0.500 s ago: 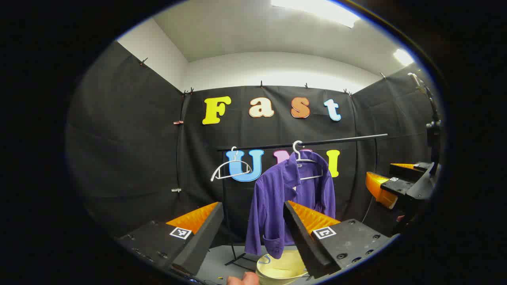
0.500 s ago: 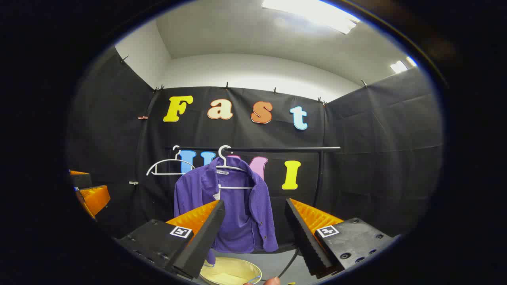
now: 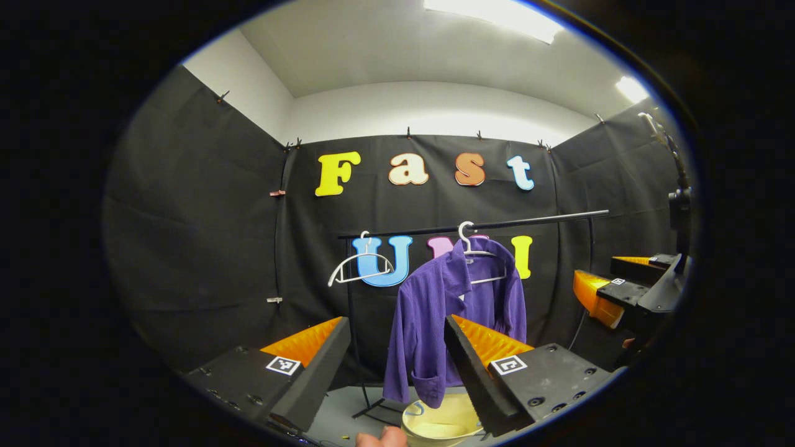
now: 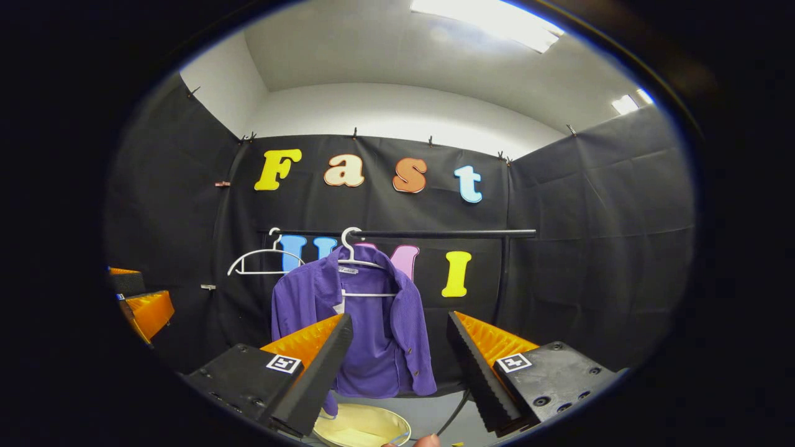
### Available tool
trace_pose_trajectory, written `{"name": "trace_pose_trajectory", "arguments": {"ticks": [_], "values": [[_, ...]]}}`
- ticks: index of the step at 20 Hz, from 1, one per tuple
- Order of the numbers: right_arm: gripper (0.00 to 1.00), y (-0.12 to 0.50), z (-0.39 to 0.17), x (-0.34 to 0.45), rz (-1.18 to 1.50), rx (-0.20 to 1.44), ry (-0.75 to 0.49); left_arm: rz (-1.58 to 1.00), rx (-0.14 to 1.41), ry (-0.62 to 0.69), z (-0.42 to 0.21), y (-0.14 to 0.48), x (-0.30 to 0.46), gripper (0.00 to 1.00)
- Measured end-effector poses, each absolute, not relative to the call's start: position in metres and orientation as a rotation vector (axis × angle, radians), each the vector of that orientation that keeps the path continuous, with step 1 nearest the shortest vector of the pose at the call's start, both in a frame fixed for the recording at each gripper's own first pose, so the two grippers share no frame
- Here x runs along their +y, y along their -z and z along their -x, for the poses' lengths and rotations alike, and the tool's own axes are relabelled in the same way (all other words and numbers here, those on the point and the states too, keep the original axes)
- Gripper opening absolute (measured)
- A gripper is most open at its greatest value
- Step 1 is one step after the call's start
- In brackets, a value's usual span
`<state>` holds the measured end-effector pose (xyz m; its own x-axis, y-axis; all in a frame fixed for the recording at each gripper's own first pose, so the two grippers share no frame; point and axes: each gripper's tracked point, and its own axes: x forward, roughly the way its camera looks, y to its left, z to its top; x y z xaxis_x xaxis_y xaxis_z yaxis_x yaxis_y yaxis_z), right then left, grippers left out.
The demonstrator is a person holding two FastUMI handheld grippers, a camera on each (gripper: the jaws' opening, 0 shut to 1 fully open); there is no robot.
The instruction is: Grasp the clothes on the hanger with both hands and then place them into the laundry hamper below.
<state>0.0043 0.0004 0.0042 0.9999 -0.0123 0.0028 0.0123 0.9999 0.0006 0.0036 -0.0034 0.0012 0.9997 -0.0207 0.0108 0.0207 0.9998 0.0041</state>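
A purple shirt (image 3: 435, 310) (image 4: 366, 329) hangs on a white hanger (image 3: 481, 254) (image 4: 366, 267) from a black rail (image 3: 528, 220) (image 4: 435, 234). Below it stands a pale yellow laundry hamper (image 3: 441, 422) (image 4: 360, 427). My left gripper (image 3: 397, 360) stands open well short of the shirt, nothing between its fingers. My right gripper (image 4: 400, 354) is open too, also at a distance from the shirt. The right gripper (image 3: 621, 292) shows at the right edge of the left gripper view, and the left gripper (image 4: 140, 304) at the left edge of the right gripper view.
An empty white hanger (image 3: 363, 264) (image 4: 261, 261) hangs on the rail to the left of the shirt. The rail's black stand (image 3: 354, 347) (image 4: 500, 279) rests on the grey floor. A fingertip (image 3: 382, 438) (image 4: 425, 441) shows at each view's bottom edge.
Both views have shifted only slightly; the shirt sits a touch lower-left in each. Both grippers stay open.
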Motion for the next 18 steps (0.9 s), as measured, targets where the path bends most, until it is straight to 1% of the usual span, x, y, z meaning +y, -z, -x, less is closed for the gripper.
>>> {"name": "trace_pose_trajectory", "arguments": {"ticks": [3, 4, 5, 6, 8, 11, 12, 13, 14, 18], "values": [[0.98, -0.008, -0.003, -0.002, -0.001, -0.011, 0.029, -0.010, -0.021, 0.055, -0.022, -0.007, -0.014, 0.95], [0.98, -0.009, -0.005, -0.003, -0.004, -0.013, 0.033, -0.013, -0.025, 0.067, -0.029, -0.008, -0.018, 0.93], [0.98, -0.008, -0.007, -0.005, -0.006, -0.013, 0.041, -0.017, -0.028, 0.077, -0.034, -0.009, -0.021, 0.93], [0.98, -0.006, -0.012, -0.009, -0.009, -0.011, 0.049, -0.021, -0.027, 0.086, -0.041, -0.009, -0.026, 0.95], [0.98, -0.002, -0.022, -0.015, -0.018, -0.005, 0.059, -0.030, -0.028, 0.099, -0.056, -0.004, -0.037, 0.95], [0.98, 0.008, -0.051, -0.023, -0.021, -0.002, 0.055, -0.043, -0.029, 0.104, -0.083, 0.003, -0.053, 0.95], [0.98, 0.013, -0.062, -0.025, -0.019, 0.004, 0.050, -0.045, -0.022, 0.102, -0.093, 0.006, -0.060, 0.93], [0.98, 0.017, -0.075, -0.026, -0.022, 0.005, 0.043, -0.042, -0.016, 0.103, -0.103, 0.010, -0.067, 0.93], [0.98, 0.020, -0.088, -0.028, -0.024, 0.003, 0.038, -0.036, -0.017, 0.104, -0.114, 0.011, -0.076, 0.95], [0.98, 0.038, -0.143, -0.027, -0.029, 0.011, -0.008, -0.020, -0.036, 0.087, -0.155, 0.013, -0.103, 0.95]]}}
